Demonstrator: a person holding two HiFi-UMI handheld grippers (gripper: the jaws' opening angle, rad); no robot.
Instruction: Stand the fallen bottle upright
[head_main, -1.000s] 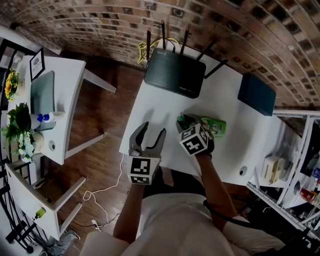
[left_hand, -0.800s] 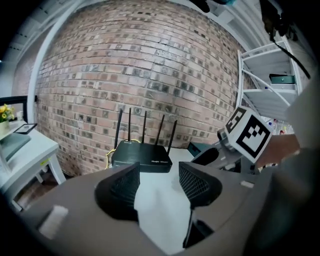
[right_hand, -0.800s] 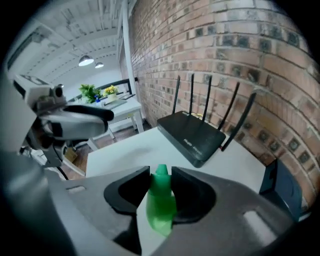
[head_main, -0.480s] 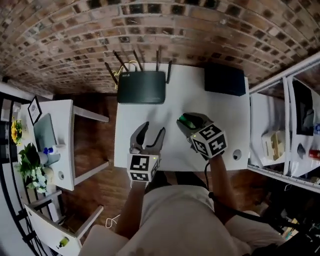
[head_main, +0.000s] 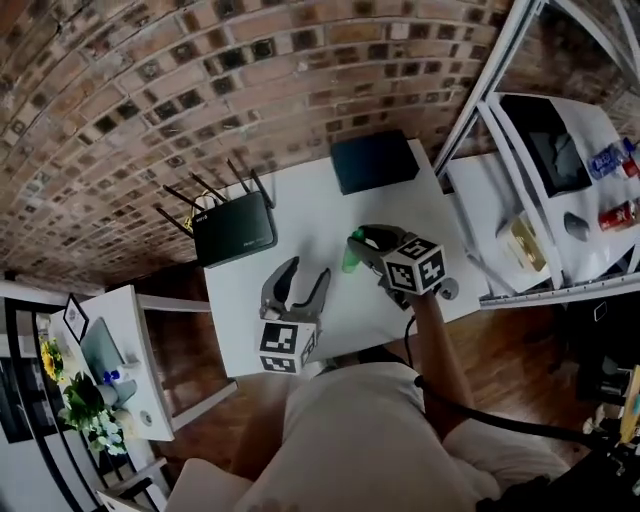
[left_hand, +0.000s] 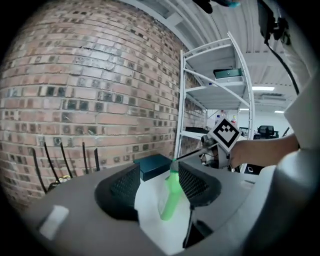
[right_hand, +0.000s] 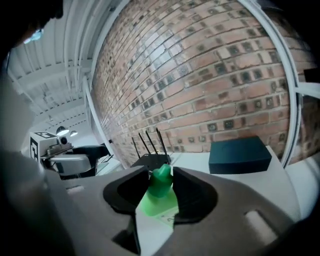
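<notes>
A green bottle (head_main: 351, 256) stands nearly upright on the white table (head_main: 250, 320), leaning slightly. My right gripper (head_main: 364, 241) holds it at the neck just under the cap. In the right gripper view the pads flank the green neck (right_hand: 160, 181) and touch it, while the jaws are opening. My left gripper (head_main: 297, 284) hovers open over the table's near part, with nothing in it. In the left gripper view the bottle (left_hand: 169, 201) shows beyond the open jaws, with the right gripper's marker cube (left_hand: 225, 134) behind it.
A black router (head_main: 236, 228) with several antennas sits at the table's far left. A dark flat box (head_main: 374, 160) lies at the far right. A white metal shelf rack (head_main: 520, 215) stands right of the table, against a brick wall. A small round object (head_main: 447, 290) is near the table's right edge.
The bottle lay on its side a second ago and now stands up in the right gripper. Both grippers have risen, and the head view has swung round.
</notes>
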